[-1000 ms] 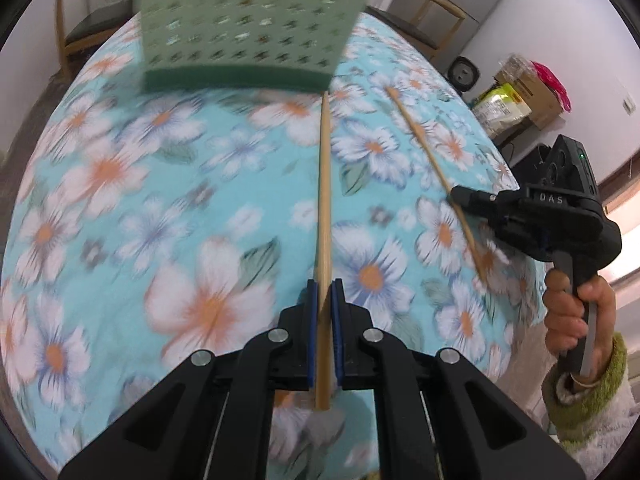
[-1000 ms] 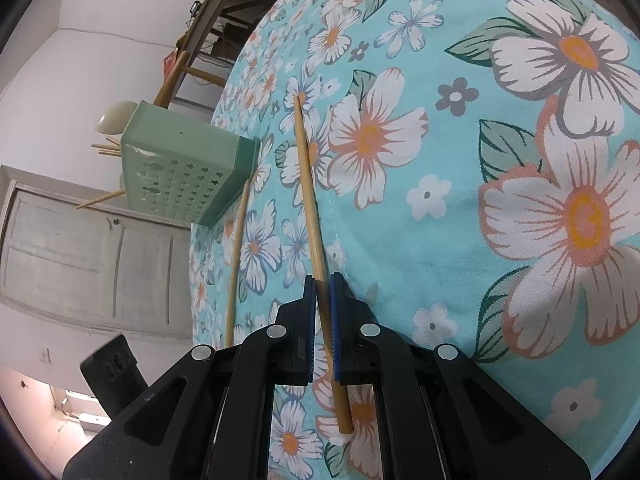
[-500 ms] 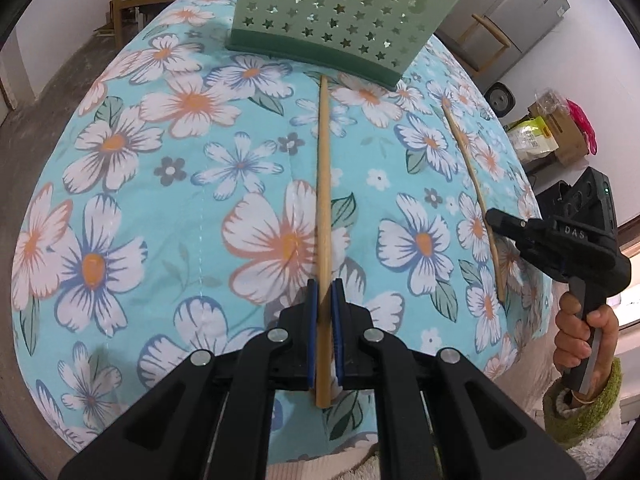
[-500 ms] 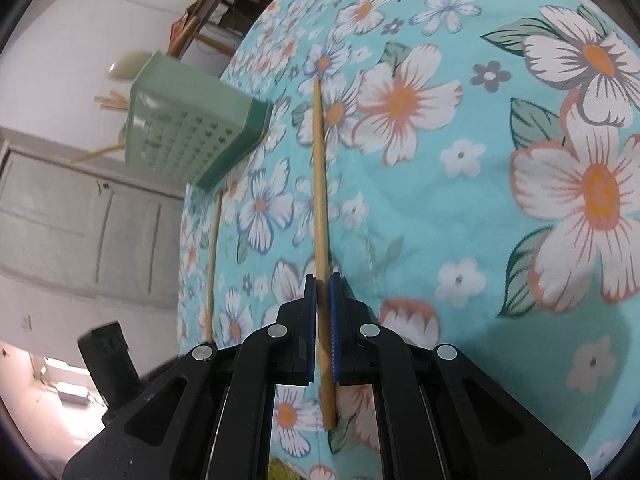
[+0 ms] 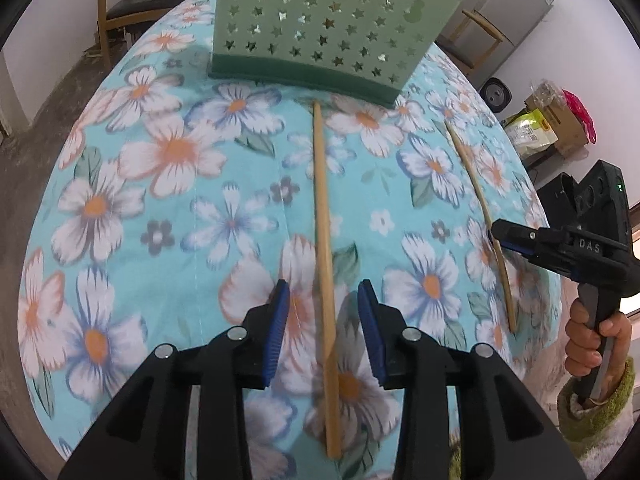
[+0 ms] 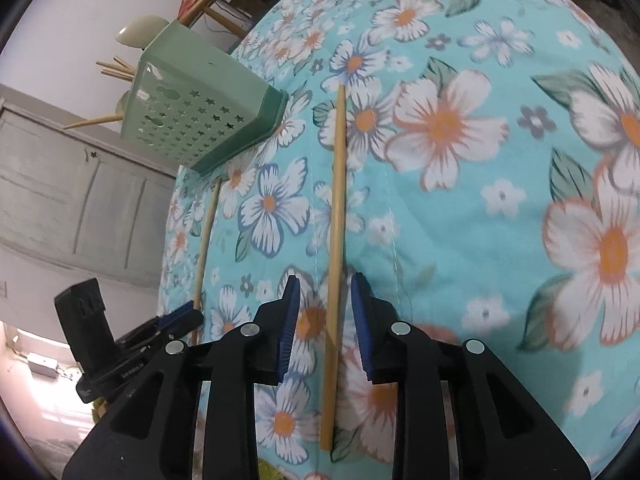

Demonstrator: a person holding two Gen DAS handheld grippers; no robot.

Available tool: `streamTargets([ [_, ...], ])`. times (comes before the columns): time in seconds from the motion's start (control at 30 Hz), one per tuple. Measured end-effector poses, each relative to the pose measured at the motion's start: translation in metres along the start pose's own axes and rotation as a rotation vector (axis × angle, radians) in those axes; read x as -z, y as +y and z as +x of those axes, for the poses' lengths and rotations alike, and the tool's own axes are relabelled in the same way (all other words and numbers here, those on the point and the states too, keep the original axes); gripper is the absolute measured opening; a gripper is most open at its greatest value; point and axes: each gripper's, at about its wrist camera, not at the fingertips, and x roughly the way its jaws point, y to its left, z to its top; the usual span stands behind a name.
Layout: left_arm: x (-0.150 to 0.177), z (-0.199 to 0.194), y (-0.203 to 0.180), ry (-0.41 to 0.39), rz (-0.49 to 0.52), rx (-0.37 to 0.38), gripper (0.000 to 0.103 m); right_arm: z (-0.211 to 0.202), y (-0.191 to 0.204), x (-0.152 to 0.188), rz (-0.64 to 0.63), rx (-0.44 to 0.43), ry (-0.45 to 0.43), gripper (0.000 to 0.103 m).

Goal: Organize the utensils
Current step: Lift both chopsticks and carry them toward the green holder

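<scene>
Turquoise floral cloth [image 5: 132, 208] covers the table under both your grippers. Your left gripper [image 5: 323, 330] has its fingers spread apart, and a long, round bamboo chopstick [image 5: 323, 216] lies flat between them, touching neither blue pad; its far tip ends just short of the pale green, star-punched plastic utensil holder [image 5: 320, 24]. Your right gripper [image 6: 323, 324] is likewise parted around a second bamboo chopstick [image 6: 337, 216], lying loose on the cloth between its fingers, with the holder ahead and to their left.

A lived-in home dining room — floral tablecloth [image 5: 172, 152], wooden chair [image 5: 120, 8], fridge [image 5: 516, 4].
</scene>
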Motion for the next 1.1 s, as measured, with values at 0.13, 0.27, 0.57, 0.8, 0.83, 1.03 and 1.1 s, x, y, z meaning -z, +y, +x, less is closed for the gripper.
streamTargets([
  [0.13,-0.018,0.008,0.002,-0.013,0.005,-0.011,0.034,0.006,0.001,-0.014,-0.013,0.013,-0.007,0.026],
  [0.27,-0.037,0.017,0.002,-0.027,0.003,-0.019,0.034,0.010,0.000,-0.026,-0.021,0.021,-0.018,0.026],
  [0.57,-0.073,0.037,-0.006,-0.061,0.036,-0.059,0.029,0.020,0.003,-0.057,-0.030,0.041,-0.054,0.024],
  [0.8,-0.087,0.046,-0.007,-0.094,0.036,-0.105,0.019,0.030,0.003,-0.073,-0.030,0.071,-0.085,0.012],
  [0.83,-0.087,0.047,-0.008,-0.098,0.037,-0.112,0.016,0.031,0.003,-0.074,-0.028,0.074,-0.090,0.009],
  [1.03,-0.090,0.047,-0.011,-0.127,0.029,-0.167,0.006,0.029,0.003,-0.074,-0.008,0.070,-0.108,0.005],
  [1.1,-0.090,0.045,-0.013,-0.135,0.033,-0.177,0.006,0.027,0.005,-0.073,-0.011,0.067,-0.115,0.005],
])
